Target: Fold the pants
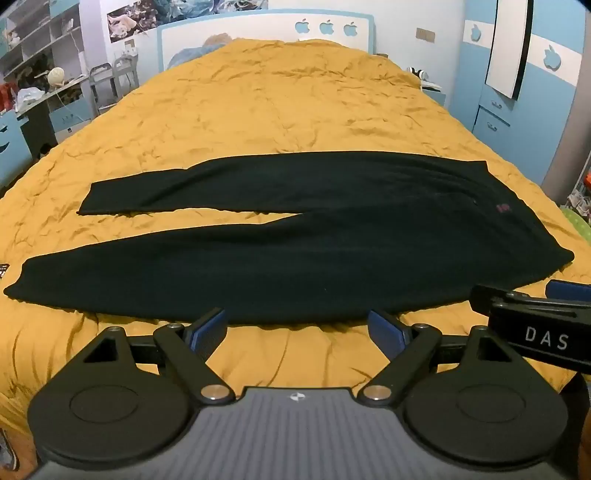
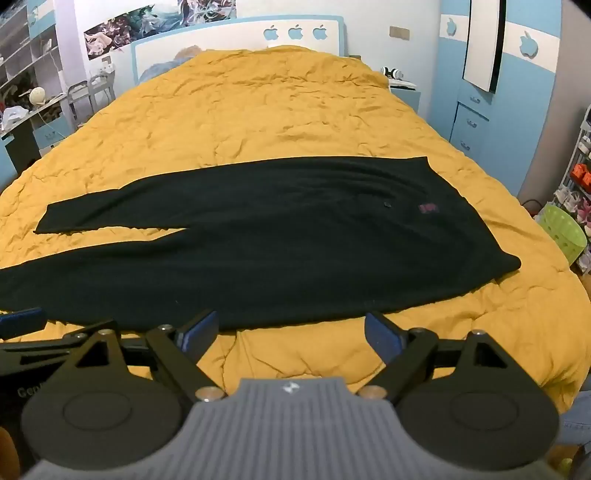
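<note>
Left wrist view: left gripper (image 1: 297,325) wide, empty, near pants (image 1: 295,236) edge; right gripper (image 2: 290,330) likewise.

- The left wrist view is taken from just behind the left gripper (image 1: 297,326), tilted down across the near edge of the mustard-yellow quilted bed cover (image 1: 280,107), toward the white-and-blue headboard (image 1: 258,29).
- The right wrist view is taken from just behind the right gripper (image 2: 291,332), aimed the same way, from a spot slightly further right.
- Both views are held close to the long black pants (image 1: 295,236), spread crosswise.
- The pants, cover, headboard and blue wardrobe (image 2: 476,103) are shared; each gripper is caught at the edge of the other's view.
</note>
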